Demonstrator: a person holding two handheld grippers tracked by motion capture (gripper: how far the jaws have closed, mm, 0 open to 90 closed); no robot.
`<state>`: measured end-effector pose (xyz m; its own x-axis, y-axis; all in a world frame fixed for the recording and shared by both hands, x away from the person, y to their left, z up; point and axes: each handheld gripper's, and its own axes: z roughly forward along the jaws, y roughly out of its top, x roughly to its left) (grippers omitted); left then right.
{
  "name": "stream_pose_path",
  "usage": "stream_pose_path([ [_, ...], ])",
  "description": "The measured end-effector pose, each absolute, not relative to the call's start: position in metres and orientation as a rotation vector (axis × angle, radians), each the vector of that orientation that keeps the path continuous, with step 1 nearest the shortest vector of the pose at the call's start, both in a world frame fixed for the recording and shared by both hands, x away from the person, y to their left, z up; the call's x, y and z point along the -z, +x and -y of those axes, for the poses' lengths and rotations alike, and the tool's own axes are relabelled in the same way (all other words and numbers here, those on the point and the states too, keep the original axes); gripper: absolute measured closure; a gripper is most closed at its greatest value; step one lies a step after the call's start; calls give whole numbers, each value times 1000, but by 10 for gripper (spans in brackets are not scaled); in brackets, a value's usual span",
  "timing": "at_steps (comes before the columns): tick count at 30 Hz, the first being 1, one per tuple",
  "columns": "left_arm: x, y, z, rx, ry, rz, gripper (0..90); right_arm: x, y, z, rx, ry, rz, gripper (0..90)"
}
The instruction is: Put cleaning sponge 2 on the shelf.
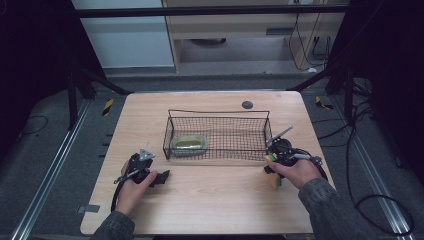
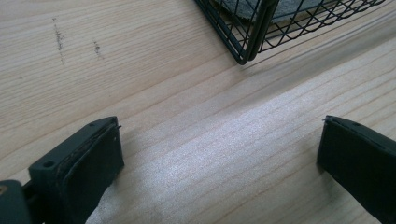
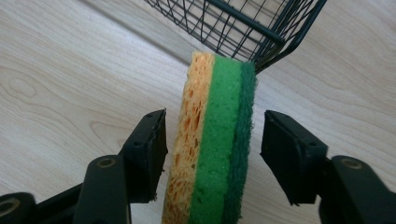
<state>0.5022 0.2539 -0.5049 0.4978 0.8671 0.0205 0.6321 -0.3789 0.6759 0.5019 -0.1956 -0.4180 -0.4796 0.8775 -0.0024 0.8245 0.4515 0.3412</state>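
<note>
On the near half of the wooden table [image 1: 210, 200], the left gripper [image 1: 161, 177] rests low in the person's left hand at about eight o'clock from the table's middle, its jaws spread wide over bare wood with nothing between them. At about four o'clock the right gripper [image 1: 272, 169] straddles a sponge [image 3: 212, 144] that stands on edge on the table. In the right gripper view the sponge shows a yellow layer, a light green layer and a dark green scouring layer; the jaws stand at either side of it with a narrow gap on each side, not yet pressing. Farther off, toward twelve o'clock, sits a black wire basket [image 1: 218, 134], its near corner just beyond the sponge. Inside the basket's left end lies a small tray with something yellowish [image 1: 189, 144] in it
</note>
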Motion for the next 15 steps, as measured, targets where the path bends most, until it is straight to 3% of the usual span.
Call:
stream_pose_path([
  [3,505,502,-254,-502,2136,-1225,0,419,502,196,-444,1499,-2532,485],
  [6,505,502,-254,-502,2136,-1225,0,419,502,198,-471,1481,-2551,612],
  [15,505,502,-254,-503,2136,-1224,0,409,495,213,-509,1478,-2542,642],
])
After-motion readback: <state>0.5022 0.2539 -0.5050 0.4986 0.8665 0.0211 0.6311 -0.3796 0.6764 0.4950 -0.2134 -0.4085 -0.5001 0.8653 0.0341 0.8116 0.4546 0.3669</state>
